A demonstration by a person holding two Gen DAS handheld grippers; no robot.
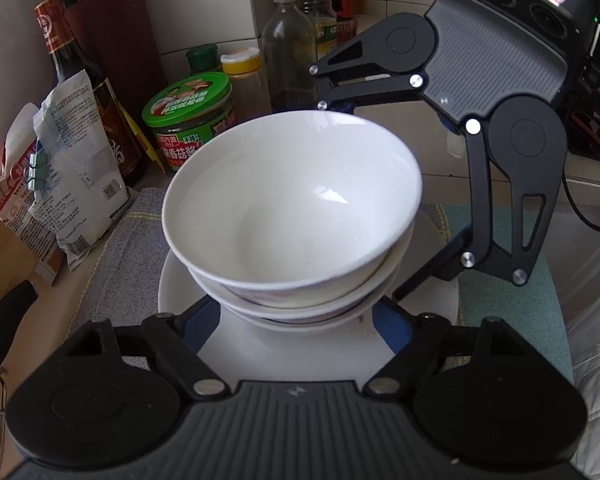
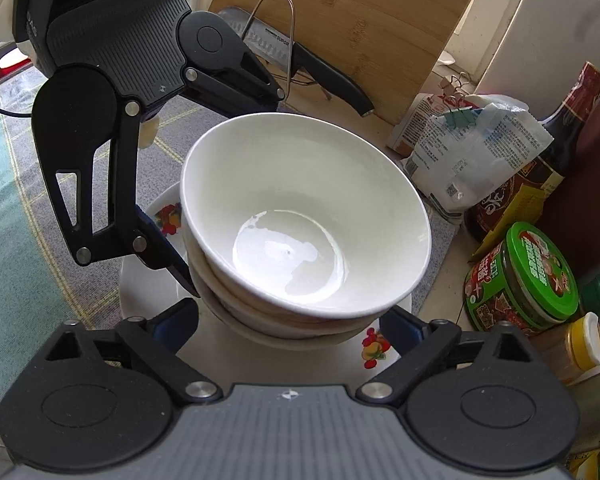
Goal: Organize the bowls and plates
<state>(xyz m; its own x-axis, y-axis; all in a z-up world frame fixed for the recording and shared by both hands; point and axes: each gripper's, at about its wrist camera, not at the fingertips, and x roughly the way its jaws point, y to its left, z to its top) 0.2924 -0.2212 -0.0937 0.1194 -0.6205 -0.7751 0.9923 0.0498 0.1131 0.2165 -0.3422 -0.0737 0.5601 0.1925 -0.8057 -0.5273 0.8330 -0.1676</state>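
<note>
A stack of glossy white ceramic bowls (image 1: 292, 216) sat nested, the top one tilted, on a flat white plate with fruit decals (image 2: 374, 346), which rested on a grey checked cloth (image 1: 116, 248) on the counter. The left gripper (image 1: 296, 324) stood at six o'clock of the stack in its own view, its blue-padded fingers (image 1: 392, 326) spread to either side of the lowest bowl, apparently not pressing on it. The right gripper (image 2: 290, 320) likewise straddled the stack from its own six o'clock, jaws wide and holding nothing. Each tool showed in the other's camera, reaching in from about three and nine o'clock. The stacking step looked finished, with both tools released. The next move would likely call for backing both grippers off without nudging the leaning top bowl. A green-lidded sauce jar (image 2: 528, 280) and a dark soy-sauce bottle (image 2: 540, 152) crowded the stack at about three o'clock in the right view.
</note>
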